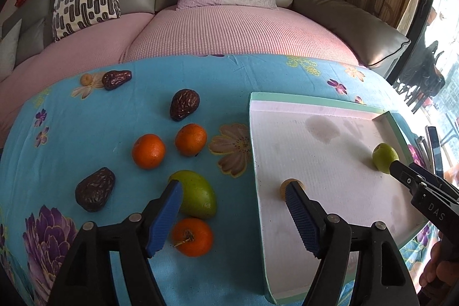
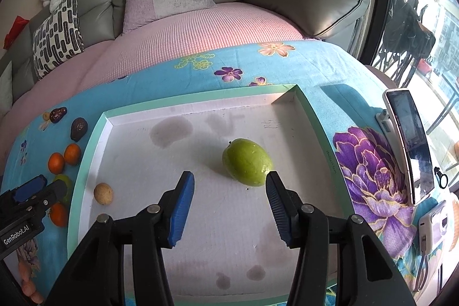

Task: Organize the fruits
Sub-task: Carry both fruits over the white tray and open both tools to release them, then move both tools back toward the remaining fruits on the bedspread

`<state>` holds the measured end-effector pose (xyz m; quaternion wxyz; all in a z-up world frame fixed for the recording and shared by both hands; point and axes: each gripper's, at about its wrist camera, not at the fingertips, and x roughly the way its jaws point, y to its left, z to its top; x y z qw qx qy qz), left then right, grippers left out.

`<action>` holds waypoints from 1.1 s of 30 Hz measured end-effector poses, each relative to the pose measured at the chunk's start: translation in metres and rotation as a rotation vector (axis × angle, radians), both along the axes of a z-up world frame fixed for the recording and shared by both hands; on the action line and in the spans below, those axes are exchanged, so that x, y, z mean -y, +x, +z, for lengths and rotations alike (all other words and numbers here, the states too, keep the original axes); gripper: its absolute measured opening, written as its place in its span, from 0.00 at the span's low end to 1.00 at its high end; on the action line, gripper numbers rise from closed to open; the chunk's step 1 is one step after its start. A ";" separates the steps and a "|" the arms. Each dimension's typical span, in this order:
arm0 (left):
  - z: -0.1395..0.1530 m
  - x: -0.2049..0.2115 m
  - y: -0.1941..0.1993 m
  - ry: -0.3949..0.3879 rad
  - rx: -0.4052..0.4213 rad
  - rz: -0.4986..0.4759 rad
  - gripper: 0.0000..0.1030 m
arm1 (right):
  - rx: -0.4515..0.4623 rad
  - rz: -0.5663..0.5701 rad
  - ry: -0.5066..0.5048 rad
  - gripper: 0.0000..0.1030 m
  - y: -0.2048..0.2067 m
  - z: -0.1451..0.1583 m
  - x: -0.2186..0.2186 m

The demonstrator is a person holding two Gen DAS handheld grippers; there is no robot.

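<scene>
Green mango (image 1: 199,197) lies on the cloth just left of the tray (image 1: 258,162), beside the wide-open left gripper (image 1: 233,195); it should be centred between the pads before closing. Right gripper (image 2: 229,195), open and empty, hangs over the tray

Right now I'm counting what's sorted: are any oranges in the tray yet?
No. The tray holds only a green fruit and a small tan fruit; the oranges sit on the blue cloth.
</scene>
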<state>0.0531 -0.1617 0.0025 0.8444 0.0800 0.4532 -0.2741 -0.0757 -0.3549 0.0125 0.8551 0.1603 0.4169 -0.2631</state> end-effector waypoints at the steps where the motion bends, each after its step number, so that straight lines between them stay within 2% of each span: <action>1: -0.001 -0.002 0.002 0.001 -0.001 0.010 0.75 | -0.001 0.003 -0.001 0.52 0.001 0.000 -0.001; 3: -0.002 -0.006 0.004 0.002 -0.006 0.026 0.76 | -0.001 0.006 -0.004 0.52 0.002 0.000 -0.003; 5: -0.004 -0.009 0.007 0.010 -0.008 0.046 0.81 | -0.008 0.017 -0.014 0.53 0.003 0.000 -0.005; 6: -0.005 -0.010 0.009 0.018 -0.006 0.063 0.90 | -0.012 0.023 -0.021 0.65 0.004 0.000 -0.007; 7: -0.006 -0.012 0.010 0.027 -0.004 0.081 1.00 | -0.015 0.027 -0.028 0.72 0.005 -0.001 -0.008; 8: -0.006 -0.014 0.011 0.035 0.003 0.096 1.00 | -0.014 0.031 -0.033 0.79 0.006 -0.001 -0.009; 14: -0.006 -0.024 0.017 0.053 0.025 0.151 1.00 | 0.007 0.037 -0.047 0.81 0.006 -0.002 -0.010; 15: -0.006 -0.026 0.017 0.046 0.032 0.158 1.00 | 0.015 0.035 -0.050 0.90 0.005 -0.001 -0.011; 17: -0.004 -0.030 0.018 0.031 0.052 0.171 1.00 | 0.044 0.030 -0.054 0.97 0.004 0.000 -0.011; 23: 0.002 -0.040 0.023 -0.035 0.112 0.197 1.00 | 0.113 0.024 -0.065 0.97 0.003 0.006 -0.012; 27: 0.008 -0.046 0.023 -0.091 0.152 0.198 1.00 | 0.126 0.025 -0.017 0.97 0.005 0.002 -0.010; 29: 0.009 -0.048 0.024 -0.109 0.140 0.181 1.00 | 0.122 0.025 -0.006 0.97 0.007 0.001 -0.011; 33: 0.006 -0.050 0.029 -0.180 0.043 0.117 1.00 | 0.115 0.028 -0.035 0.97 0.011 0.002 -0.016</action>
